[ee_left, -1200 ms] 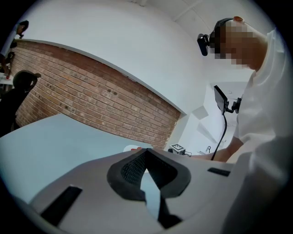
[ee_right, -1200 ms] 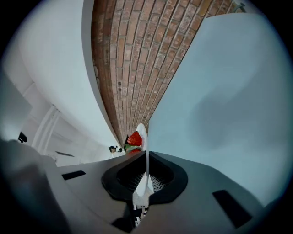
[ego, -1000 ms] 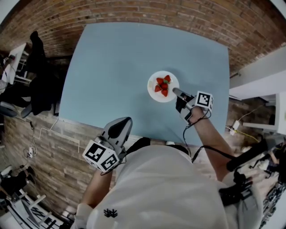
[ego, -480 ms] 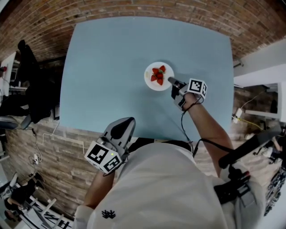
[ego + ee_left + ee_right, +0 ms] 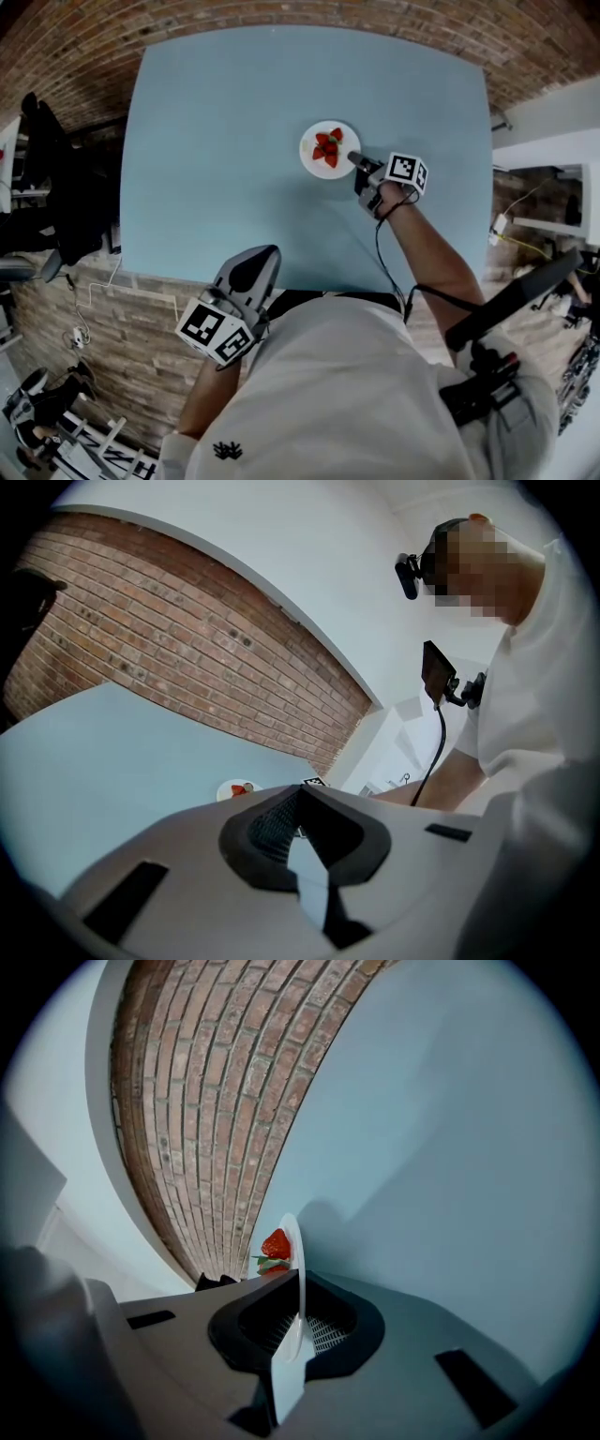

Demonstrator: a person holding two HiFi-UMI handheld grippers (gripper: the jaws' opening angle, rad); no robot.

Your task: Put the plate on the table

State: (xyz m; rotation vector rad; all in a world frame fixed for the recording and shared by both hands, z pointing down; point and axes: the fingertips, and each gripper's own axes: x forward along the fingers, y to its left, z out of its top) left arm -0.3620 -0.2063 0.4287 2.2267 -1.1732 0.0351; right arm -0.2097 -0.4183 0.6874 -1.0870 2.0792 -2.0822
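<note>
A small white plate [image 5: 311,157] with several strawberries [image 5: 327,147] is over the far middle of the light blue table [image 5: 225,131]. My right gripper [image 5: 352,157] is shut on the plate's near-right rim. In the right gripper view the plate [image 5: 298,1279] stands edge-on between the jaws, a strawberry [image 5: 276,1243] beyond them. Whether the plate rests on the table I cannot tell. My left gripper [image 5: 265,251] hangs at the table's near edge, jaws together and holding nothing. In the left gripper view the plate [image 5: 234,788] shows small beyond that gripper [image 5: 300,794].
A brick floor [image 5: 112,309] surrounds the table. Dark furniture [image 5: 56,187] stands off the left side and white furniture [image 5: 553,150] off the right. My torso in a white shirt [image 5: 356,394] fills the lower picture.
The right gripper has carried the plate farther across the table, up and slightly left in the head view, and lower. The left gripper has hardly shifted in the picture.
</note>
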